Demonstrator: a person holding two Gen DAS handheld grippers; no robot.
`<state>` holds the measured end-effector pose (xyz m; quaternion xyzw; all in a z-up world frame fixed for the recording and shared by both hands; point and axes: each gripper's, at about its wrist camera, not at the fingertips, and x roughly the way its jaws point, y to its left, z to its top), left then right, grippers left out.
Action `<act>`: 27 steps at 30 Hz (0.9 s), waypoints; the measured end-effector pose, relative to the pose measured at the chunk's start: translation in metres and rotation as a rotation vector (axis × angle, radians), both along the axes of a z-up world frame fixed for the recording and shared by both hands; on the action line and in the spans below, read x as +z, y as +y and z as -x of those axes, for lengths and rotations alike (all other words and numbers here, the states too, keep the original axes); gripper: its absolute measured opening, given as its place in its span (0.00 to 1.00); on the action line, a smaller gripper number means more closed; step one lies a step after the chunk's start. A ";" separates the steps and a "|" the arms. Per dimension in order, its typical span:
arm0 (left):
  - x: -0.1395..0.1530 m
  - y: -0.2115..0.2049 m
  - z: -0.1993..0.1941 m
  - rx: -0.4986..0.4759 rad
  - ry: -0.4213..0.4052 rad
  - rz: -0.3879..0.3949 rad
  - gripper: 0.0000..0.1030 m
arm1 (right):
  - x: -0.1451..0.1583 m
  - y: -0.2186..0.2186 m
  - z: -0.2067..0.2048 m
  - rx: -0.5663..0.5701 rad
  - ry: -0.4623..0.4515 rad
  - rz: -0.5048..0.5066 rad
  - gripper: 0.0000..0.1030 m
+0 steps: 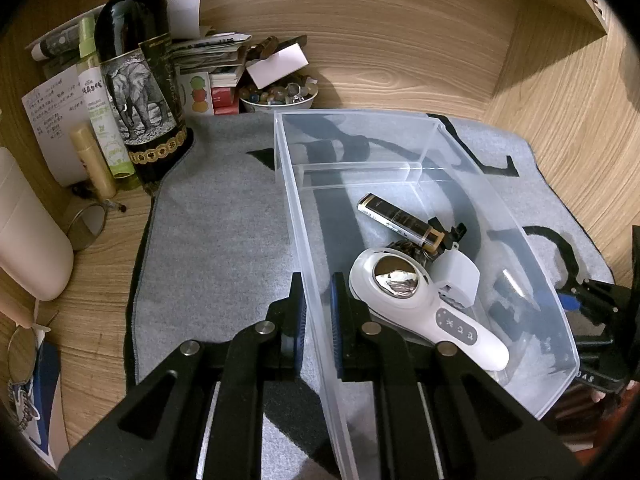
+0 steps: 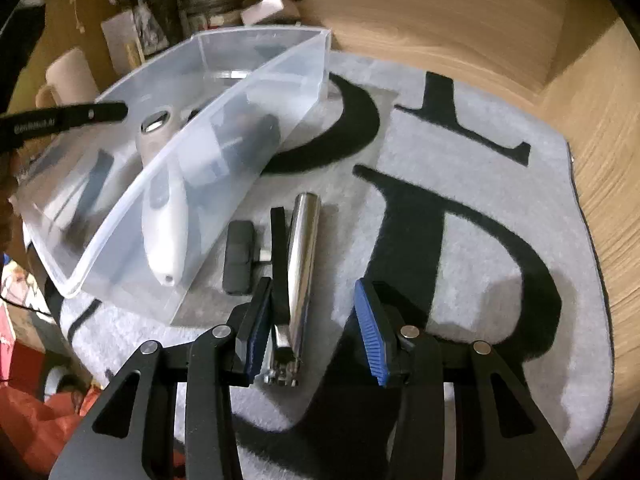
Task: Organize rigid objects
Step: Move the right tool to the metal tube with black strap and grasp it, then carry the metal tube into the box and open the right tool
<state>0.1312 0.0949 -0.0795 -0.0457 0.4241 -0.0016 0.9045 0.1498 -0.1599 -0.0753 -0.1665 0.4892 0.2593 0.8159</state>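
Left wrist view, lower centre: left gripper (image 1: 318, 320) is clamped on the near left wall of the clear plastic bin (image 1: 292, 184), one pad outside the wall, one inside. The gripper enters from the bottom edge, fingers pointing up-frame.

Bin contents, near to far: white handheld device (image 1: 424, 304) with a mirrored round head, handle angled toward lower right; a white cap-shaped piece (image 1: 460, 280) just beside its head; a dark rounded item behind the head, too hidden to name; a black lighter with gold trim (image 1: 400, 218) lying diagonally at mid-bin. A transparent divider crosses the bin's far end; the compartment behind it shows only mat through the plastic.

The bin sits on a grey mat with black lettering (image 1: 216, 232). Upper left of frame: dark wine bottle with elephant label (image 1: 138, 92), a green spray bottle (image 1: 100, 120), and a bowl of small stones (image 1: 280, 94) near centre top.

Right wrist view, lower centre: right gripper (image 2: 312, 328) stands with its blue pads apart, holding nothing, fingers pointing up-frame over the mat. A chrome cylinder with a black clip (image 2: 300, 276) lies lengthwise between the pads, against the left pad and clear of the right one. A small black block (image 2: 239, 258) lies just left of it, beside the bin's outer wall. Frame is motion-blurred.
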 end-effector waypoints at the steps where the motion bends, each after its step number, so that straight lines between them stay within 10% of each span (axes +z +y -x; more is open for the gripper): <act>1: 0.000 0.000 0.000 0.000 0.000 -0.001 0.10 | 0.000 -0.001 -0.001 -0.007 -0.004 -0.004 0.32; 4: 0.000 0.000 0.000 0.000 0.000 0.001 0.10 | -0.001 -0.003 -0.007 -0.035 -0.021 -0.011 0.14; 27: 0.000 0.002 0.000 0.000 -0.001 0.006 0.10 | 0.080 0.023 -0.028 0.023 -0.245 -0.117 0.14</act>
